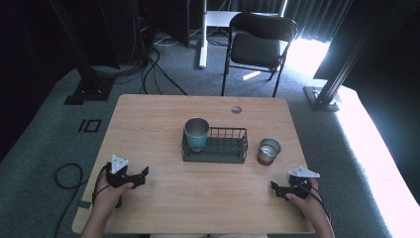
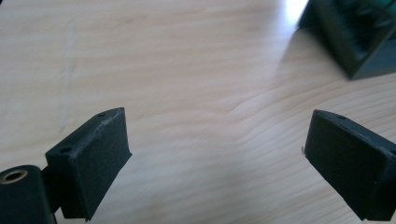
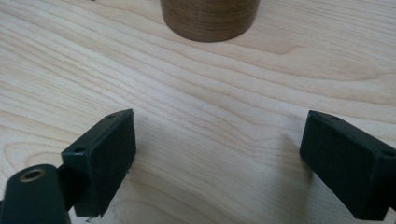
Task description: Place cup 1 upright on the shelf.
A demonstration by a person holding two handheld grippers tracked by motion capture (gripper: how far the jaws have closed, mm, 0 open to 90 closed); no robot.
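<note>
**A:** ok going camera by camera. High view first: light wooden table (image 1: 163, 198), black wire basket (image 1: 225, 151) in the middle with a teal metal tumbler (image 1: 196, 134) standing upright in its left end. Just right of the basket, outside it, sits a short copper-brown metal cup (image 1: 268, 151), also upright. Left gripper (image 1: 140, 176) is down at the near-left, right gripper (image 1: 276, 188) at the near-right, both aimed inward

**B:** so which hand gets the brown cup?

**A:** right one, I'd guess. The cup is ahead of it and a touch toward the middle, near but apart. The left gripper is well apart from it, with the basket corner closer to it

**B:** left gripper view?

**A:** both black pads (image 2: 93, 161) spread wide, nothing between them, bare wood under. The basket's dark corner (image 2: 359, 42) pokes in at the top right, blurry. So the jaws are parted and hold nothing

**B:** and the right gripper view?

**A:** same deal, pads (image 3: 105, 158) wide apart over plain tabletop, no grip on anything. The brown cup's base (image 3: 210, 18) is straight ahead at the top edge, slightly left of the midline between the jaws. Since it's a round upright cup, its long axis is vertical, so a level approach from the side looks fine to me

**B:** any brands or writing?

**A:** none I can read on the cup, tumbler or basket
</note>
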